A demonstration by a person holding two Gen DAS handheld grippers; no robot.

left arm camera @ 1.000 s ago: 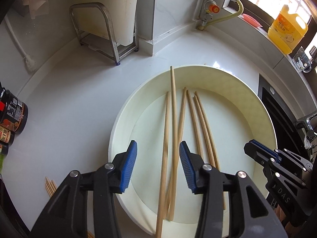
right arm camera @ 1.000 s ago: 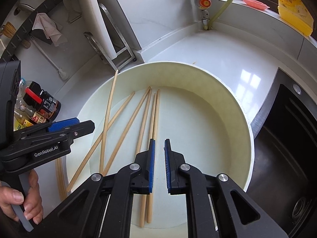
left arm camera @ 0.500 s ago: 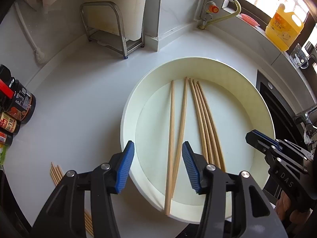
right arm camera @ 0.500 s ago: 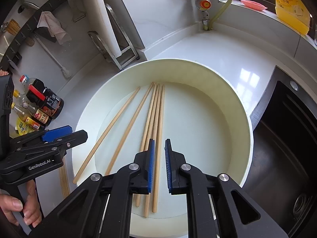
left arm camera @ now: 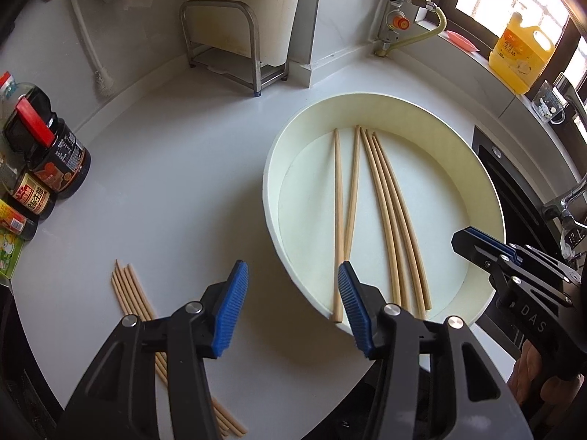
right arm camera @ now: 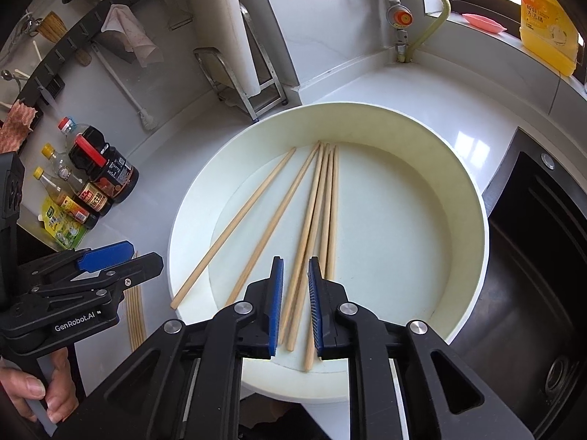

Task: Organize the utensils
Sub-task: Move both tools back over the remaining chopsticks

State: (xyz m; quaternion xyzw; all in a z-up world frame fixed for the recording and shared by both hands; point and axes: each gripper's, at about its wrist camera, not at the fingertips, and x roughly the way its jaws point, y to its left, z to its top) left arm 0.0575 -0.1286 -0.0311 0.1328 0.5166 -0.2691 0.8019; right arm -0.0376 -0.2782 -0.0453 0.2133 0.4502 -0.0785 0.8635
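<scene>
A round cream basin (left arm camera: 473,168) (right arm camera: 458,183) sits on the white counter and holds several wooden chopsticks (left arm camera: 385,201) (right arm camera: 323,205). More chopsticks (left arm camera: 128,289) (right arm camera: 135,311) lie bundled on the counter to its left. My left gripper (left arm camera: 290,304) is open and empty, above the counter at the basin's near left rim. My right gripper (right arm camera: 295,302) is open by a narrow gap and empty, above the near ends of the basin's chopsticks. It also shows in the left wrist view (left arm camera: 477,242).
Sauce bottles (left arm camera: 44,161) (right arm camera: 99,176) stand at the counter's left edge. A metal rack (left arm camera: 227,44) stands at the back wall. A black sink (right arm camera: 532,256) lies to the right. A yellow detergent jug (left arm camera: 521,58) is on the windowsill.
Both grippers have pulled back and up from the basin. The left one moved left, bringing the counter bundle into view. The right jaws have opened slightly. One chopstick on the rim now lies inside.
</scene>
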